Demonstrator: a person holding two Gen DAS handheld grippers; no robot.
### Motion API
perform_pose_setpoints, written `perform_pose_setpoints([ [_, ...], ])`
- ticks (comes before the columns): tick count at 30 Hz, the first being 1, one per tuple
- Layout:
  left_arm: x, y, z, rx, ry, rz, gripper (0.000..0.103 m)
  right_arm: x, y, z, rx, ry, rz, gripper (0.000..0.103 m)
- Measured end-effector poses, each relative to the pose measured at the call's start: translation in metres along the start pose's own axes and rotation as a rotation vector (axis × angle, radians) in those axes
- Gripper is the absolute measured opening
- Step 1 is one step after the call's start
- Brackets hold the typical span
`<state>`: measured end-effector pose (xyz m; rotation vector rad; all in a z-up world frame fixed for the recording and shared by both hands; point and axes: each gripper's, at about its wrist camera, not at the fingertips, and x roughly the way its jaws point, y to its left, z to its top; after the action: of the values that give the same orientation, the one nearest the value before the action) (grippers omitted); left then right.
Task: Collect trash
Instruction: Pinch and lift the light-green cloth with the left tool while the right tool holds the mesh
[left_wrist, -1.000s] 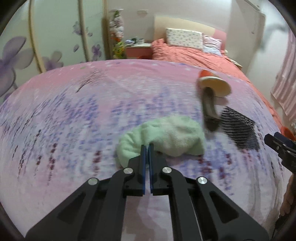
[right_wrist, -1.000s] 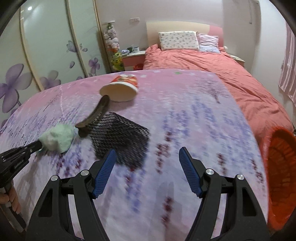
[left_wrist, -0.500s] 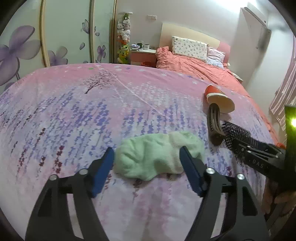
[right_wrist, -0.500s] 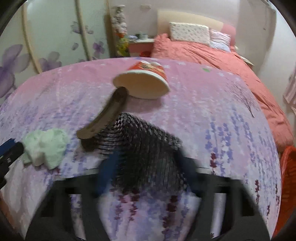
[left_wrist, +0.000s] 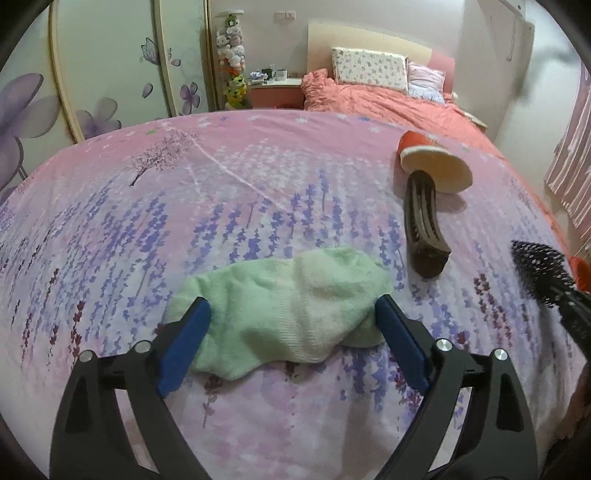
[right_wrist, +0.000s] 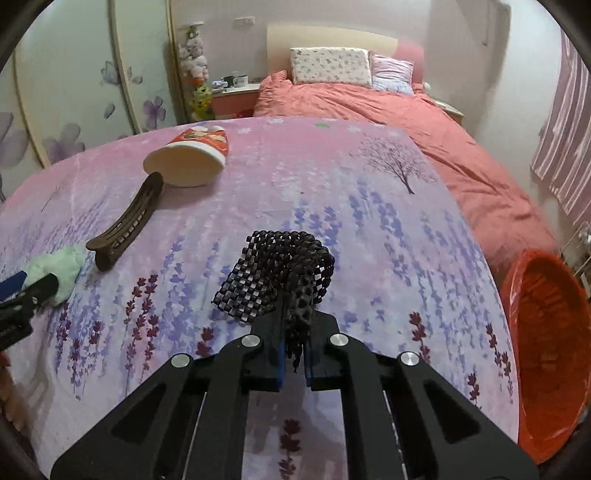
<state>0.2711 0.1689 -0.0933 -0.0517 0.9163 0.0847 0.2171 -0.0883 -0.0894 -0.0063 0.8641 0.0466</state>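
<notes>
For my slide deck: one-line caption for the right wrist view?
Right gripper shut on black mesh mat above lavender bedspread, orange bin at right.

We see our left gripper (left_wrist: 291, 314) spread wide, a blue pad on either side of the pale green sock (left_wrist: 284, 310) that lies near the front edge of the lavender-printed bedspread (left_wrist: 184, 206). Toward the spread's right edge a brown hair clip (left_wrist: 423, 225) lies lengthwise, its far end touching the rim of a tipped paper cup (left_wrist: 436, 166). At the right edge a piece of black mesh (left_wrist: 541, 273) hangs pinched in our right gripper (left_wrist: 576, 314).
</notes>
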Motion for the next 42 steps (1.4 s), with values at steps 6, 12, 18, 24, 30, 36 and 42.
perform_pose_setpoints([
  [6,0.005,-0.004,0.0,0.005,0.02,0.031,0.089,0.001,-0.001,-0.003,0.013,0.006,0.014,0.007],
  [12,0.005,-0.004,-0.001,-0.011,0.02,0.028,0.089,0.005,-0.008,0.002,0.044,0.01,0.039,0.008],
  [18,0.005,-0.004,-0.001,-0.013,0.02,0.028,0.089,0.004,-0.008,0.002,0.046,0.01,0.04,0.008],
  [24,0.003,-0.002,-0.003,-0.02,0.007,0.011,0.075,0.005,-0.01,0.002,0.05,0.011,0.046,0.008],
  [30,0.0,-0.001,-0.005,-0.013,-0.001,0.003,0.068,0.004,-0.013,0.001,0.055,0.012,0.053,0.008],
  [36,0.0,-0.001,-0.006,-0.014,-0.001,0.002,0.068,0.004,-0.015,0.002,0.057,0.012,0.057,0.008],
  [42,0.0,0.0,-0.006,-0.016,-0.001,0.001,0.068,0.004,-0.016,0.001,0.062,0.012,0.063,0.008],
])
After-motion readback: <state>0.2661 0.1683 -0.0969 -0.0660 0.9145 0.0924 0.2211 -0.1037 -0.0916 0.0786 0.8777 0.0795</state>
